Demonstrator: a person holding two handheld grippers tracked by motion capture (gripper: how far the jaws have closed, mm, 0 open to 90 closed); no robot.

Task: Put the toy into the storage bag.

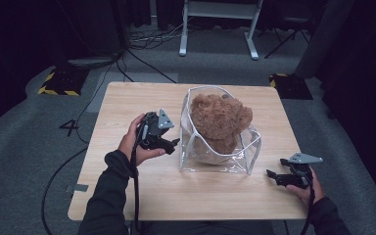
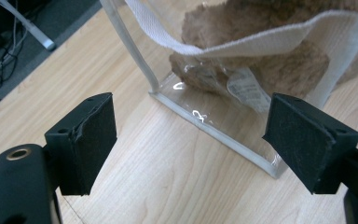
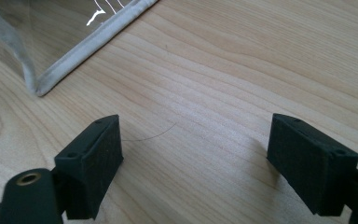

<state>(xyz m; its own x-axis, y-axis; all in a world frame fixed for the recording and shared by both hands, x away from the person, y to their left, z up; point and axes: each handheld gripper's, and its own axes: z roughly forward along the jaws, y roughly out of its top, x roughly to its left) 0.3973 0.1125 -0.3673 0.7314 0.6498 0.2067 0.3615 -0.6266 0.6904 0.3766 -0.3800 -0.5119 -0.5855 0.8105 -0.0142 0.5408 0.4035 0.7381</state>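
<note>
Clear bag (image 1: 220,156) w/ teddy (image 1: 220,120) just beside left gripper (image 1: 175,145)

My tongs are black, left (image 1: 174,143) and right (image 1: 271,175), each topped by a grey plate; the bag (image 1: 240,159) is clear with white trim; the plush (image 1: 220,120) inside is brown; the table (image 1: 127,98) is pale wood grain; my sleeves are dark.

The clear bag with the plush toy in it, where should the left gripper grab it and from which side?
Probably the white strap along the bag's top edge, approached from the bag's left side, where the left gripper already faces it with jaws open. The strap is a thin, flat band that fingers can pinch; the clear walls look slick and bulge around the plush toy.
</note>
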